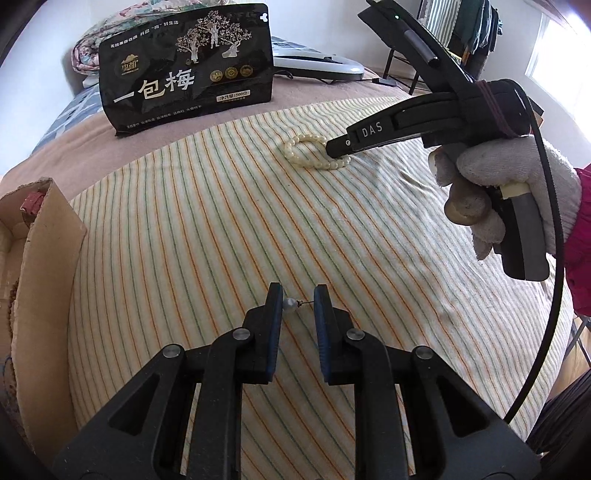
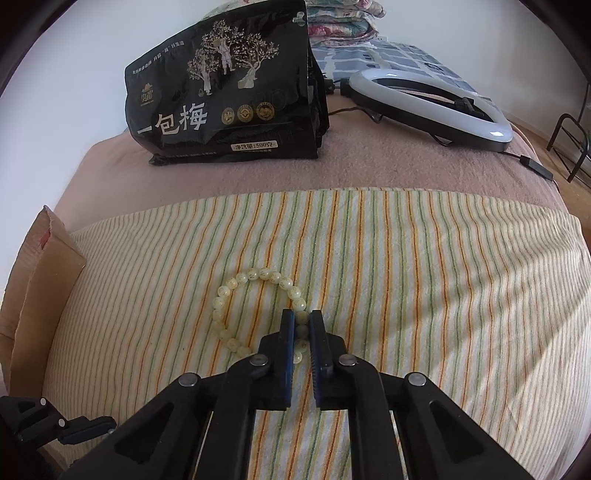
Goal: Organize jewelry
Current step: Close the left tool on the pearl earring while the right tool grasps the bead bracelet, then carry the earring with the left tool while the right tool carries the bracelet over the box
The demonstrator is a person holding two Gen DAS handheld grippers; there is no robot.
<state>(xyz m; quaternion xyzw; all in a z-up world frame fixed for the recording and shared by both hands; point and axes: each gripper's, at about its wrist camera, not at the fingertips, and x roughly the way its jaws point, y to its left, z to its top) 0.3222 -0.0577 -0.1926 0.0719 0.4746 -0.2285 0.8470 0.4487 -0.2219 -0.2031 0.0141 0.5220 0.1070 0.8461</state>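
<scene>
A small pearl earring (image 1: 290,305) with a thin pin lies on the striped cloth between my left gripper's (image 1: 298,301) fingers, touching the left pad; the jaws stand open around it. A cream bead bracelet (image 2: 236,291) lies on the cloth and also shows in the left wrist view (image 1: 306,151). My right gripper (image 2: 302,321) has its jaws closed onto the bracelet's right side, beads pinched between the blue pads. It also shows in the left wrist view (image 1: 334,149), tip down on the bracelet.
A cardboard box (image 1: 33,236) stands at the left edge of the cloth, also in the right wrist view (image 2: 40,273). A black snack bag (image 2: 229,92) stands upright behind. A ring light (image 2: 432,107) lies at the back right. Folded quilts (image 2: 343,18) behind.
</scene>
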